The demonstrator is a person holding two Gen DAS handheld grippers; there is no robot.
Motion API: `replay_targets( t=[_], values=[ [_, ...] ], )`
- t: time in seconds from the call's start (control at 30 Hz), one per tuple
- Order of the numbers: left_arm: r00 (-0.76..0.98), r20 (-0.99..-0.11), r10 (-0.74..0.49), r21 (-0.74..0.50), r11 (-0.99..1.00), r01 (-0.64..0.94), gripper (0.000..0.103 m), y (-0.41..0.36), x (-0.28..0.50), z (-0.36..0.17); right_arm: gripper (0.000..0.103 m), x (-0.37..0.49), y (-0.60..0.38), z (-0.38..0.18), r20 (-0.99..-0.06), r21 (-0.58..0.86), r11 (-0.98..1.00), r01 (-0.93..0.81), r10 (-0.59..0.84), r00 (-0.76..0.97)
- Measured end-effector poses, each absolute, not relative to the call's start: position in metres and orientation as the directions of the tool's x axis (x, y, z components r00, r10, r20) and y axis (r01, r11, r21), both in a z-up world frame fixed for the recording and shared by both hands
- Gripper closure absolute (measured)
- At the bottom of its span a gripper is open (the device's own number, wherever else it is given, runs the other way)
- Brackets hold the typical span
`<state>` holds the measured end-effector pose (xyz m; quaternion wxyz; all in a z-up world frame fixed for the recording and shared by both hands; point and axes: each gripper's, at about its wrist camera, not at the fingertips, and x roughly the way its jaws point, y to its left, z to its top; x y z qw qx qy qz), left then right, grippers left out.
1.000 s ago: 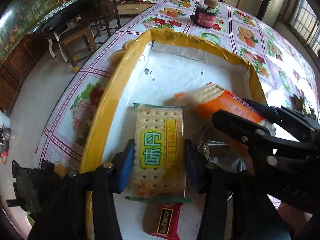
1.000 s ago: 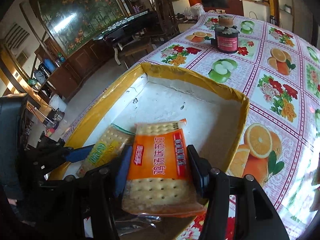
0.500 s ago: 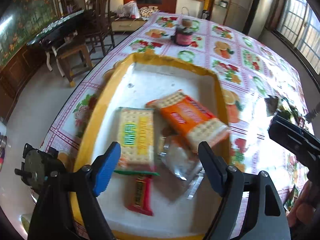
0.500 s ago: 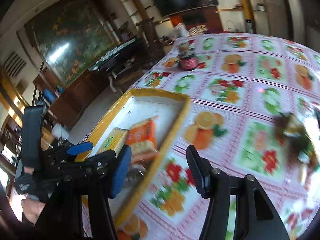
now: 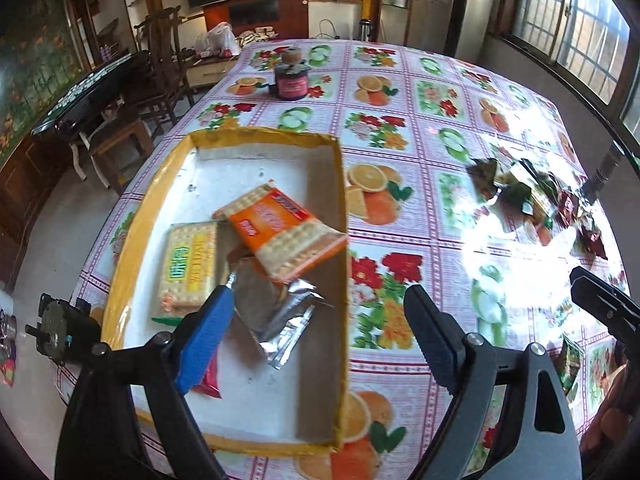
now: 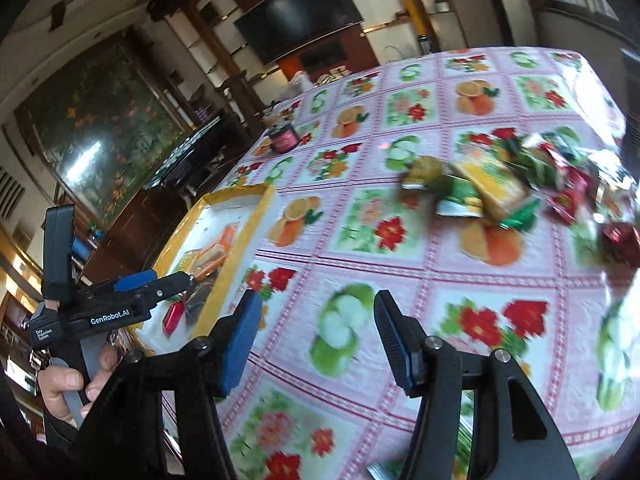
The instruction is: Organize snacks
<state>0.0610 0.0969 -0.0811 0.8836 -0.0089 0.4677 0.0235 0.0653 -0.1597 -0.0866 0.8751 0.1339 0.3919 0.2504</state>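
Note:
A yellow-rimmed tray (image 5: pixel 338 216) with a white floor lies on the flowered tablecloth. In it are a green-and-yellow cracker pack (image 5: pixel 188 268), an orange cracker pack (image 5: pixel 280 236), a silver foil pack (image 5: pixel 276 312) and a small red pack (image 5: pixel 208 376). My left gripper (image 5: pixel 320 320) hovers over the tray's right rim, its jaws opening and empty. It also shows from the side as the left gripper (image 6: pixel 186 278). My right gripper (image 6: pixel 318 336) stands open and empty above bare tablecloth. A blurred pile of loose snacks (image 6: pixel 500 188) lies beyond it, seen also as the pile (image 5: pixel 536 200).
A dark red jar (image 5: pixel 292 80) stands at the far end of the table. Wooden chairs (image 5: pixel 120 140) and a dark table sit off the table's left edge. The right gripper's tip (image 5: pixel 600 308) shows at the right of the left wrist view.
The left gripper let go of the green-and-yellow pack, opened wide and drew back upward. The right gripper released the orange pack into the tray and swung right over the tablecloth, nearer the snack pile.

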Motion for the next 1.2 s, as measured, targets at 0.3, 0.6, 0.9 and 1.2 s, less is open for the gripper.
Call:
replay_targets(
  t=[0.3, 0.6, 0.9, 1.2],
  values=[
    [0.553, -0.833, 0.008, 0.017, 1.0, 0.011, 0.014, 0.063, 0.054, -0.083, 0.041, 0.04, -0.205, -0.092, -0.623, 0.419, 0.867, -0.268, 0.49, 0.61],
    [0.533, -0.846, -0.03, 0.022, 0.996, 0.09, 0.014, 0.028, 0.049, -0.09, 0.039, 0.024, -0.244, -0.103, -0.642, 0.416, 0.892, -0.176, 0.425, 0.638],
    [0.544, -0.839, -0.029, 0.034, 0.994, 0.106, 0.013, 0.016, 0.041, -0.084, 0.039, 0.02, -0.252, -0.106, -0.639, 0.427, 0.889, -0.166, 0.426, 0.641],
    [0.551, -0.834, -0.022, 0.047, 0.993, 0.111, 0.013, 0.012, 0.038, -0.081, 0.039, 0.018, -0.255, -0.109, -0.637, 0.436, 0.885, -0.161, 0.43, 0.64]
  ],
)
